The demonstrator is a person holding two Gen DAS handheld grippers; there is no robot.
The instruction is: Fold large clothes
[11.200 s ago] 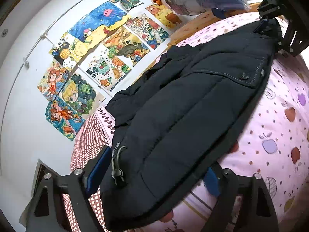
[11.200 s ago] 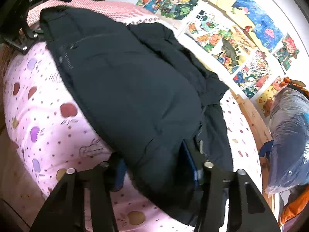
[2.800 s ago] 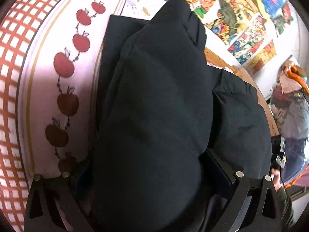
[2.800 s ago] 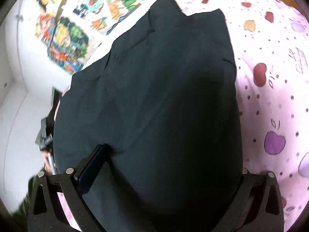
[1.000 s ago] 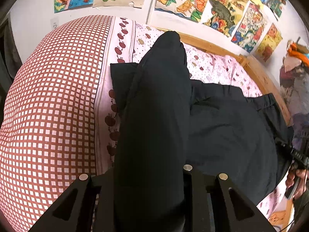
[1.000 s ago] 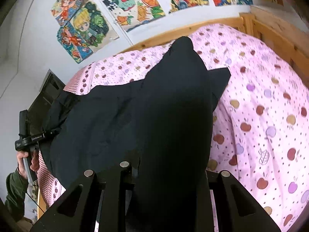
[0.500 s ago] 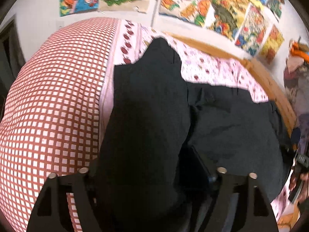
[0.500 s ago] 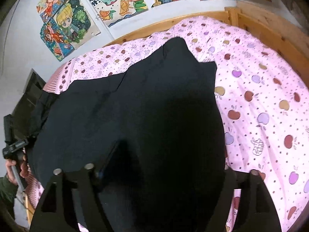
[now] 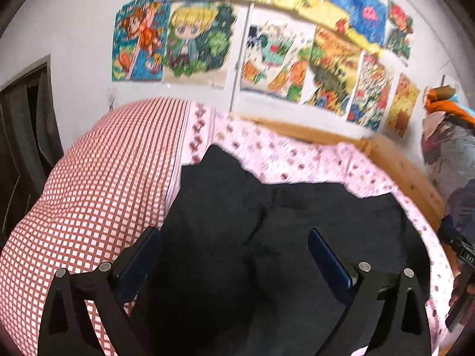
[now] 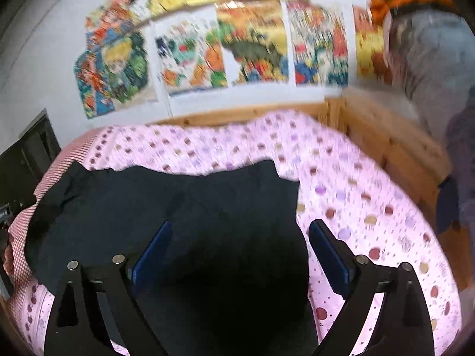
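A large black padded jacket [image 9: 297, 222] lies folded on the bed; in the right wrist view the jacket [image 10: 178, 207] spreads to the left. My left gripper [image 9: 234, 243] hovers above its left half. Its jaws are opening wide, and the blue pads [image 9: 142, 252] touch nothing; the cloth lies below them. My right gripper [image 10: 240, 240] hangs over the jacket's right half, jaws also opening, pads [image 10: 326, 249] free of the fabric. The right gripper [image 9: 461, 264] also shows at the left view's right edge, held in a hand.
The bed has a pink apple-print sheet [image 10: 371, 207] and a red-checked section [image 9: 98, 192], framed by a wooden rail [image 10: 386, 136]. Colourful drawings [image 9: 267, 59] cover the white wall. Bagged clothes [image 10: 430, 44] are piled at the right. A dark doorway [image 9: 23, 124] stands at the left.
Both grippers let go of the jacket folds they pinched, opened wide, and rose and drew back. The released cloth has dropped flat onto the jacket.
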